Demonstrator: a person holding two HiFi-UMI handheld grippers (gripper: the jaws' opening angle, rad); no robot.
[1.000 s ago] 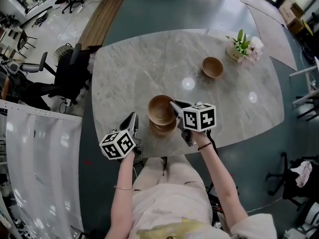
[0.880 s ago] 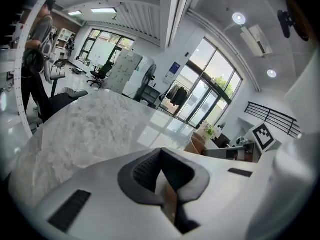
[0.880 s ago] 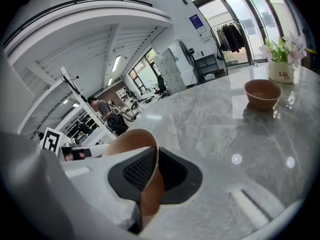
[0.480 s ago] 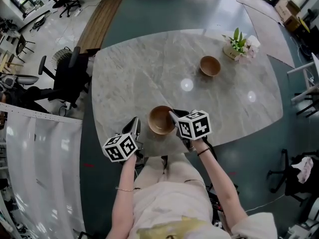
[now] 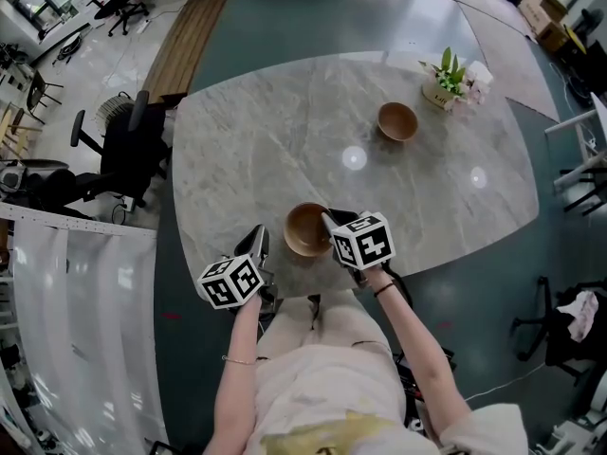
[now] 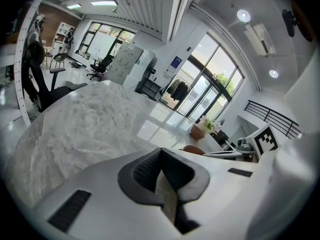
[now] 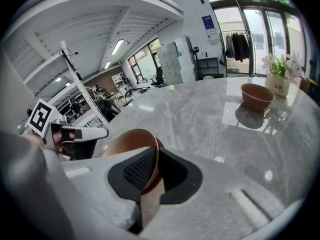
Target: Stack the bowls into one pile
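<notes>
Head view, bowls: the near bowl (image 5: pixel 306 228) sits on the bench (image 5: pixel 285 140) by its front edge, right at the tips of the right hand-held gripper (image 5: pixel 328 220). The far bowl (image 5: pixel 397 120) stands well beyond that gripper, just beside a flower pot (image 5: pixel 442 91).
Head view, left side: the left hand-held gripper (image 5: pixel 256 239) has the near bowl just right of its tips, apart from it (only this view shows both grippers flanking the bowl).
Left gripper view: its jaws are together with nothing between them; the near bowl's rim peeks out just past them, to the right.
Right gripper view: its jaws are closed to a narrow gap on the near bowl's rim, one pad inside and one outside, a grip the head view cannot show. The far bowl is well ahead to the right.
</notes>
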